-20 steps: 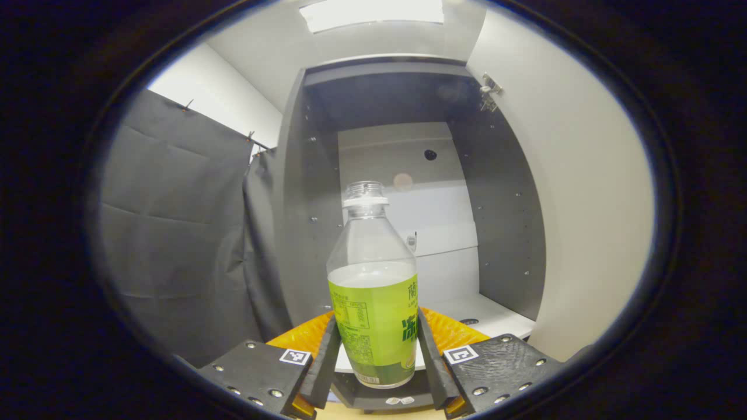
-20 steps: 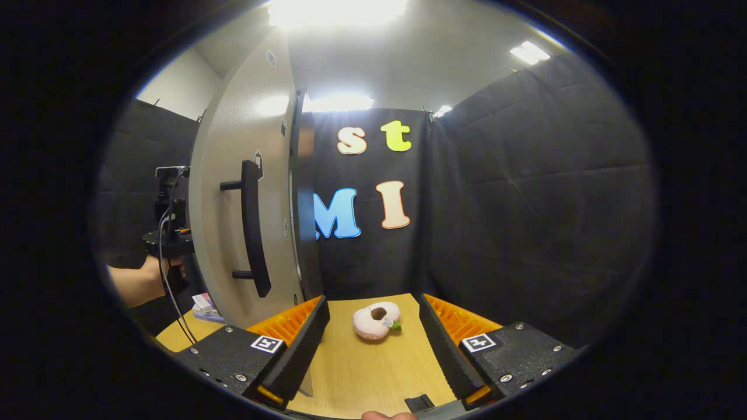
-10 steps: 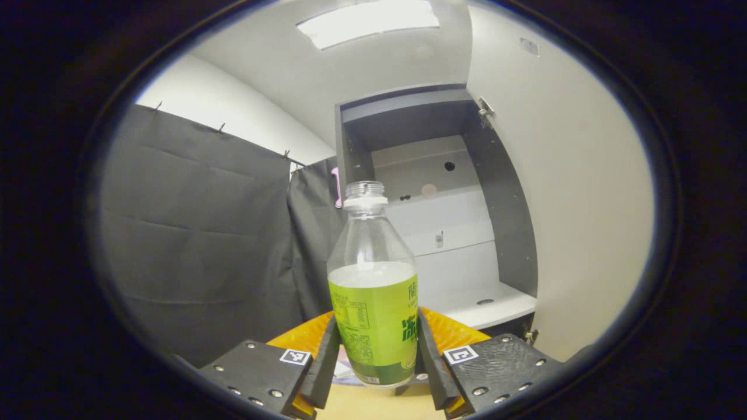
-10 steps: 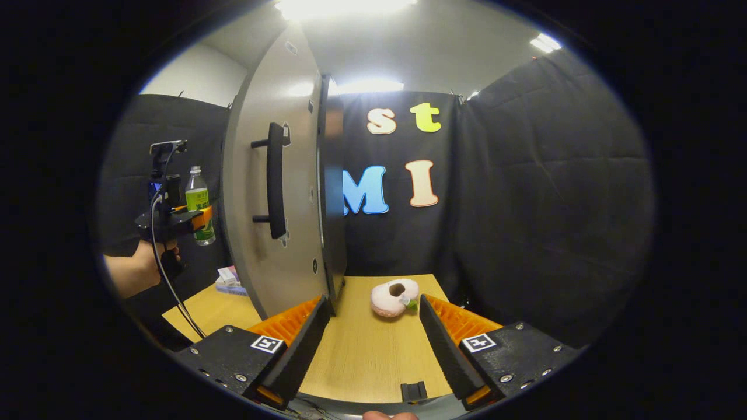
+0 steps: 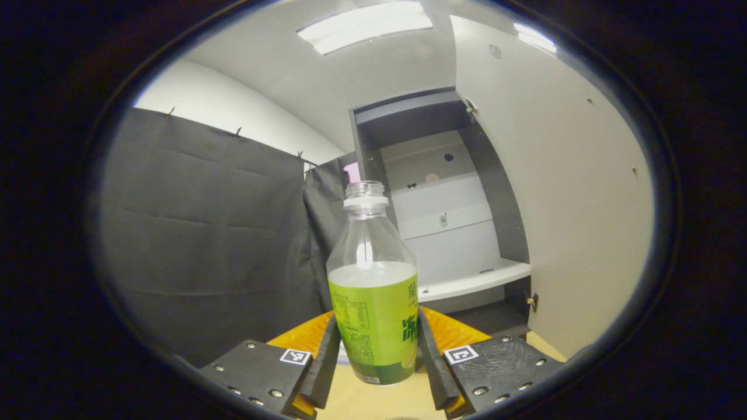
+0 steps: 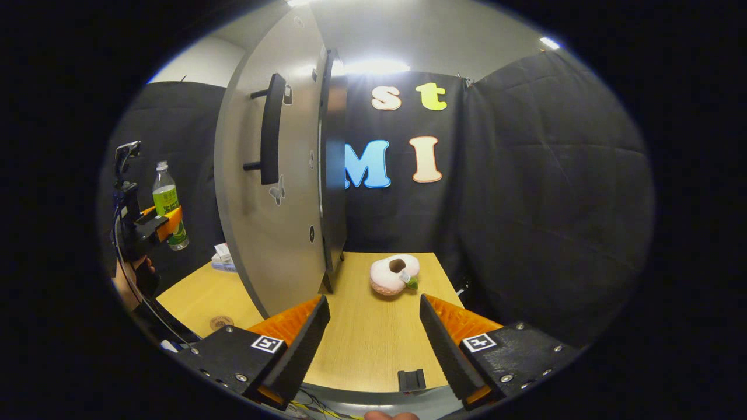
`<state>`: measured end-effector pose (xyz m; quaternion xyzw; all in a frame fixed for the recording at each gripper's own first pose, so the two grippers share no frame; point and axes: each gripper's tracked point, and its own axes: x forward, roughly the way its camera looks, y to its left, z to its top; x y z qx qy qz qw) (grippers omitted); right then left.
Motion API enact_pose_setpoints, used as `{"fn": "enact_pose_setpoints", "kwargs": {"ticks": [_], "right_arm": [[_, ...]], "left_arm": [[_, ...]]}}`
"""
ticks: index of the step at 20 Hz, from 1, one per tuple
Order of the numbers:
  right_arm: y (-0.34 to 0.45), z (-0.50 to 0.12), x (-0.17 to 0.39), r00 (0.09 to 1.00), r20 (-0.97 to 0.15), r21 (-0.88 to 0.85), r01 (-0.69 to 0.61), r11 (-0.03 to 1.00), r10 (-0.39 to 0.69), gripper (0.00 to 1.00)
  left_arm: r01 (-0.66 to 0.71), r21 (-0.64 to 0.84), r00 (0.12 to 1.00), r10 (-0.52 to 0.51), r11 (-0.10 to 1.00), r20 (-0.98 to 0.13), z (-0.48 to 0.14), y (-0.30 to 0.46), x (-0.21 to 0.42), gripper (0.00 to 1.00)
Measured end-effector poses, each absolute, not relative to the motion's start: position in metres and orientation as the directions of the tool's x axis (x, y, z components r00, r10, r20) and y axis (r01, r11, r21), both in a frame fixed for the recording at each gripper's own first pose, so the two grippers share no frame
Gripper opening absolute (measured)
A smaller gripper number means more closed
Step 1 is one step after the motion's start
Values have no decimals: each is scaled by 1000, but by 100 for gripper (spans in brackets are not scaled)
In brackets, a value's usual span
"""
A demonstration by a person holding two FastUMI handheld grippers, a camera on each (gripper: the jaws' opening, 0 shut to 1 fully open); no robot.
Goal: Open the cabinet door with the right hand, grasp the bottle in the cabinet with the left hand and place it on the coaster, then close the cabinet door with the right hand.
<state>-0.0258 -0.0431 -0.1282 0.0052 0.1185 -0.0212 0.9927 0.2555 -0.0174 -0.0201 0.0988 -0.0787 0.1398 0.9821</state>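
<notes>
Right now my left tool [image 5: 373, 356] is clamped on the bottle [image 5: 373, 303], both fingers pressing its green label. It stands upright in the grip, uncapped, partly filled with clear liquid, raised above the worktop [image 6: 362, 332] and outside the cabinet [image 5: 443, 216]. Beyond it the cabinet door [image 5: 560, 192] hangs wide open, showing a white shelf. My right tool [image 6: 373, 338] is spread wide and holds nothing, hovering over the wooden worktop. Ahead of it lies a pink plush toy [image 6: 394, 274]. A small round coaster [image 6: 221, 322] rests on the worktop, left of the door.
</notes>
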Motion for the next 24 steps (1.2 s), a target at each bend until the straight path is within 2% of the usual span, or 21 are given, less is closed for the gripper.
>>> {"fn": "enact_pose_setpoints", "kwargs": {"ticks": [1,2,3,5,6,7,9,10,11,13,14,15,16,18,19,20,23,24], "right_arm": [[-43,-135,-24,968,-246,-13,47,999,-49,95],[-44,-143,-23,964,-259,-30,54,998,-60,96],[-46,-152,-22,960,-272,-44,62,997,-71,96],[-46,-173,-23,950,-301,-62,69,996,-85,96],[-45,-185,-25,944,-319,-73,69,995,-89,96],[-43,-200,-28,934,-345,-86,62,994,-88,95],[-36,-228,-35,915,-395,-119,32,992,-77,96],[-32,-239,-38,908,-414,-133,12,991,-66,95],[-28,-250,-42,900,-433,-148,-8,989,-57,96],[-22,-273,-50,881,-472,-159,-39,986,-41,96],[-22,-283,-54,868,-495,-161,-46,986,-40,95],[-22,-292,-56,854,-518,-158,-51,986,-39,96],[-23,-298,-59,843,-537,-155,-52,986,-40,96],[-20,-301,-61,830,-557,-158,-67,985,-33,96],[-18,-300,-60,830,-557,-166,-79,983,-27,96],[-17,-296,-58,834,-551,-174,-84,981,-26,95],[-10,-293,-53,841,-541,-138,-82,987,-6,95],[-6,-292,-52,841,-541,-132,-88,987,3,95]], "left_arm": [[-287,155,949,258,945,182,-20,-18,257,68],[-285,141,949,260,948,177,-21,-18,259,72],[-283,129,951,259,951,170,-20,-19,259,68],[-266,114,957,249,957,146,-25,-20,263,68],[-258,105,961,244,960,134,-30,-21,266,63],[-257,99,962,245,961,120,-32,-20,267,68],[-269,115,961,259,956,96,-36,-16,270,67],[-274,120,960,265,954,87,-38,-13,271,72],[-285,121,958,277,951,79,-39,-10,275,67],[-298,102,954,294,949,59,-42,-9,278,68],[-313,93,949,310,945,49,-42,-6,280,63],[-323,80,946,321,943,38,-43,-4,283,72],[-339,75,941,337,938,41,-39,1,287,67],[-362,83,932,361,929,20,-48,4,288,68],[-371,87,928,372,924,8,-50,7,290,72],[-362,80,932,362,929,5,-48,4,294,68],[-365,72,930,367,928,-9,-54,9,292,72],[-369,69,928,371,927,-22,-55,9,294,70]]}}
